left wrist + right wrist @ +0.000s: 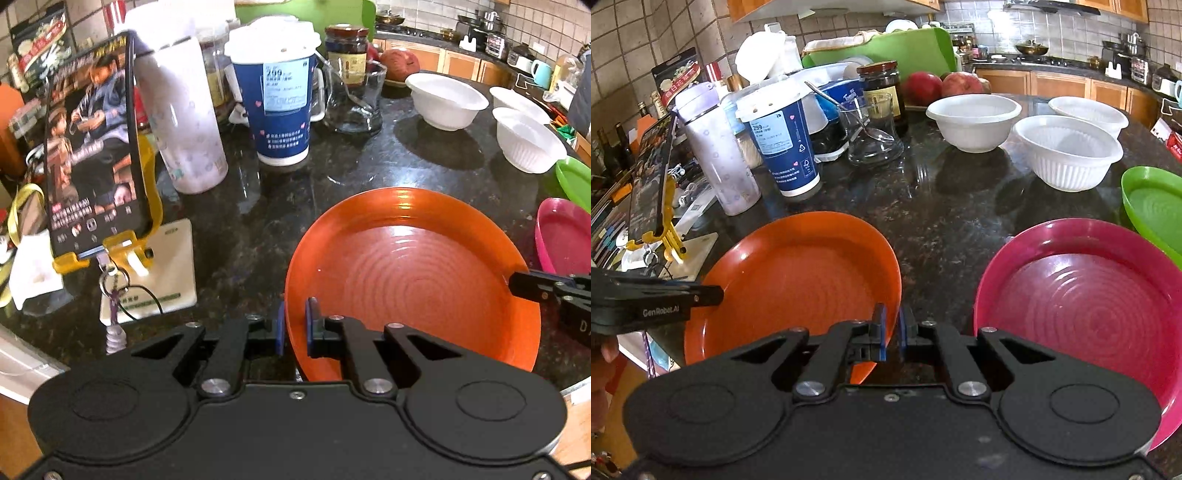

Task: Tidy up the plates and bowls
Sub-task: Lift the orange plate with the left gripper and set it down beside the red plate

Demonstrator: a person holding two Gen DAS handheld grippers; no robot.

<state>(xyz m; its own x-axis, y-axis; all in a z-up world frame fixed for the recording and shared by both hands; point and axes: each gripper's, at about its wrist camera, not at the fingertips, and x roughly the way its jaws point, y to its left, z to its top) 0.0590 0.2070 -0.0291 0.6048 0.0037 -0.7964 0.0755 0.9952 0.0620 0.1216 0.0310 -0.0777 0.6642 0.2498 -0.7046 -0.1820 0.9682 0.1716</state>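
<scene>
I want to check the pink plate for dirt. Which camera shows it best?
The right wrist view: nearly the whole pink plate shows, ridged inside included. The left wrist view catches only a sliver at its right edge.

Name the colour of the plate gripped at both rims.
Orange plate, with ring ridges inside; clearest in the right wrist view.

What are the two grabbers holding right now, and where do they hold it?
Both hold the orange plate by its rim. The left gripper pinches the near left edge, the right gripper the near right edge, jaws shut on it.
</scene>
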